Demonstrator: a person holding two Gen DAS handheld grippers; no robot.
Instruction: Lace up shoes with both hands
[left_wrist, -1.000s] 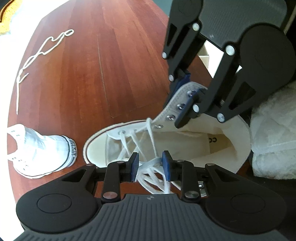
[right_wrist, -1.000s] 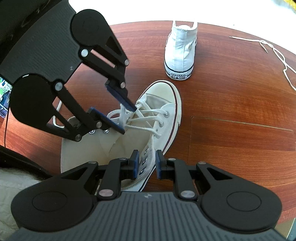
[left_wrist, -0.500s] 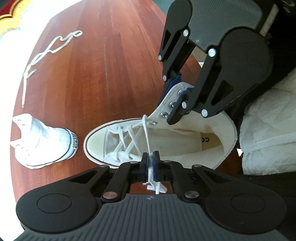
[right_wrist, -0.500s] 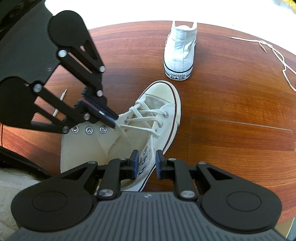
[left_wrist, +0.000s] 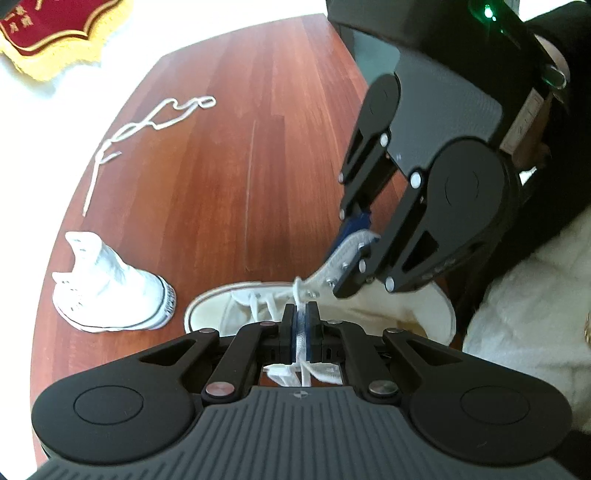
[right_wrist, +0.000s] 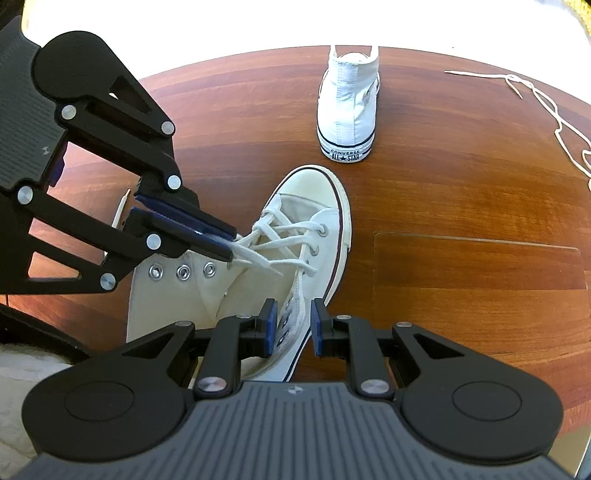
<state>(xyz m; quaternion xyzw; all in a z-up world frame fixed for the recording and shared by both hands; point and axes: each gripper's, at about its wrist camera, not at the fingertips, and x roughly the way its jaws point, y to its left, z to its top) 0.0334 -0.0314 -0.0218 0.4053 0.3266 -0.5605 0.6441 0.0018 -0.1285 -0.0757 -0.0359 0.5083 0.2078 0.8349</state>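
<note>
Right now the cream canvas high-top shoe with metal eyelets (right_wrist: 295, 206) is lying at the near middle of the reddish-brown wooden table (right_wrist: 461, 206), its rubber toe pointing away toward the far side. Its flat white shoelace (right_wrist: 280, 243) is crossing through the front eyelets only; three eyelets on the left flap are sitting empty.

The left gripper (right_wrist: 231, 245) is pinching a run of that lace between its blue pads (right_wrist: 184, 218), jaws nearly touching, having just closed on it. In the left wrist view the lace is rising straight from the shoe into the shut pads of this gripper (left_wrist: 301, 323), and the lace's loose end is showing only as a blurred white scrap behind the fingers.

The right gripper (right_wrist: 291, 326) is clamping the shoe's right eyelet flap, its jaws partly apart with the canvas filling the gap. In the left wrist view this gripper (left_wrist: 351, 251) is covering most of that flap, and the shoe's heel is cut off behind it.

Farther away, a second white high-top shoe (right_wrist: 349, 107) is standing with its heel toward the camera. A loose white lace (right_wrist: 554, 110) is trailing at the far right, running out of frame. A white fluffy fabric (left_wrist: 524, 306) is showing at the near edge, too blurred to identify.
</note>
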